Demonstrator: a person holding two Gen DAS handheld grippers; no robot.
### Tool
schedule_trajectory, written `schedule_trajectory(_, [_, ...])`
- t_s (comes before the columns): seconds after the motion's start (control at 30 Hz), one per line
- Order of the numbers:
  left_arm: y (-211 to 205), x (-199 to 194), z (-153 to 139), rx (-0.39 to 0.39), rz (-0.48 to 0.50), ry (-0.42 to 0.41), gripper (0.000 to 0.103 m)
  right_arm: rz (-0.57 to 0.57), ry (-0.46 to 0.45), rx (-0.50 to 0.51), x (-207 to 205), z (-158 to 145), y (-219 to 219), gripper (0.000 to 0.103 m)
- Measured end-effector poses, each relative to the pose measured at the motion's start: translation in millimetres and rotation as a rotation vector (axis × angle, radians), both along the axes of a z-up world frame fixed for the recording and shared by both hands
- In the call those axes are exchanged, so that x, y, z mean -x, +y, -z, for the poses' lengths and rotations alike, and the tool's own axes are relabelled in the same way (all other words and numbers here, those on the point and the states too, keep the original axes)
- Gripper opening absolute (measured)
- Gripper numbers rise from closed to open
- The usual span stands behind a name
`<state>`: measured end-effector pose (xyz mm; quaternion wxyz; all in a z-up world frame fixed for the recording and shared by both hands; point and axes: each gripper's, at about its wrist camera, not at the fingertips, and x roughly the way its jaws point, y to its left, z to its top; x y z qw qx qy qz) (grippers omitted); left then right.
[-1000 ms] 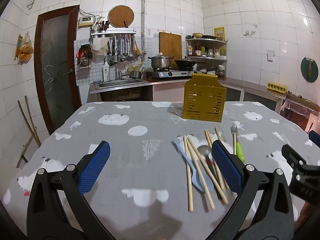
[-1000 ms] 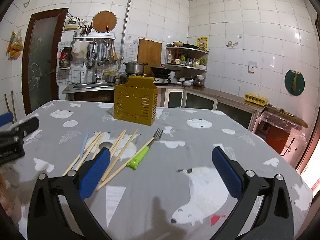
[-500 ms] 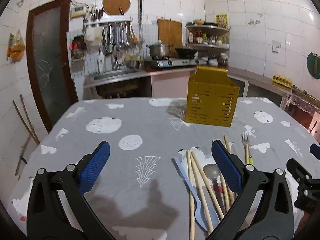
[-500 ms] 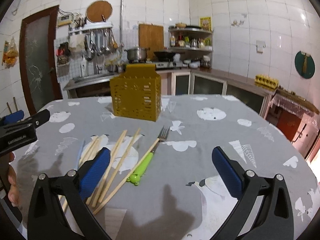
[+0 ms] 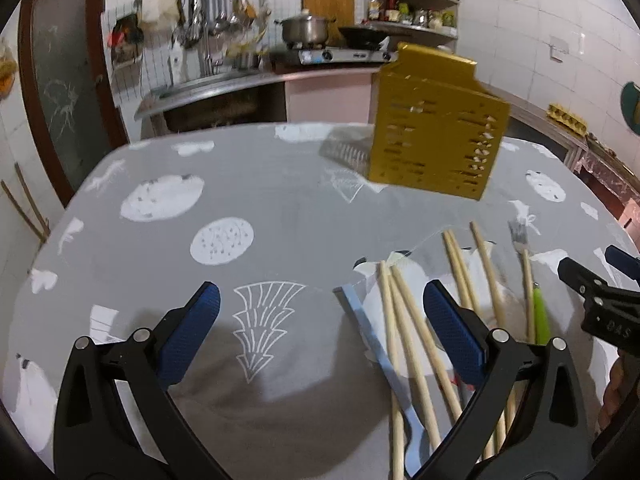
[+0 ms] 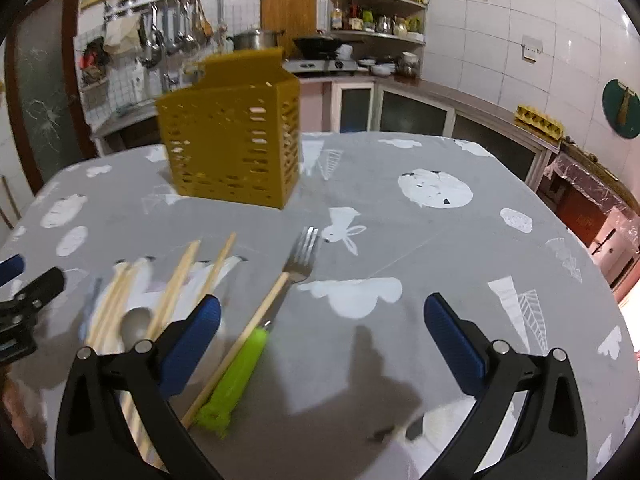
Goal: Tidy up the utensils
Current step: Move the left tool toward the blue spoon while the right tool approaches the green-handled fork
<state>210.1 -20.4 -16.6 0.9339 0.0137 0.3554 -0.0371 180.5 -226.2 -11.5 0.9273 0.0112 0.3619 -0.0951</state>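
A yellow slotted utensil holder [image 5: 436,128] [image 6: 236,136] stands upright at the far side of the table. Several wooden chopsticks [image 5: 404,344] [image 6: 176,292], a light blue spoon [image 5: 384,360], a metal spoon [image 6: 134,320] and a fork with a green handle [image 6: 256,340] [image 5: 534,304] lie loose on the grey cloth. My left gripper [image 5: 320,336] hangs open just above the cloth, its right finger over the chopsticks. My right gripper [image 6: 320,336] is open too, low over the cloth, the fork by its left finger. Each gripper's tip shows at the edge of the other's view.
The table wears a grey cloth with white animal prints [image 6: 436,188]. Behind it run a kitchen counter with a stove and pot [image 5: 308,32], a sink, hanging utensils and a brown door [image 5: 60,92]. A wall shelf [image 6: 376,12] holds jars.
Both grippers have moved forward and down toward the cloth; the holder and utensils loom larger. Both stay open, nothing picked up.
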Motion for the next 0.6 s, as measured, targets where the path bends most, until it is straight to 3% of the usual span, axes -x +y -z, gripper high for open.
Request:
schedule_trajectory(0.2, [-1, -18, 12, -0.015, -0.019, 0.062, 0.096, 0.045, 0.021, 0.038, -32, 7, -8, 0.099])
schedule_trajectory(0.6, [2, -32, 21, -0.012, -0.042, 0.153, 0.091, 0.091, 0.145, -0.019, -83, 27, -14, 0.095])
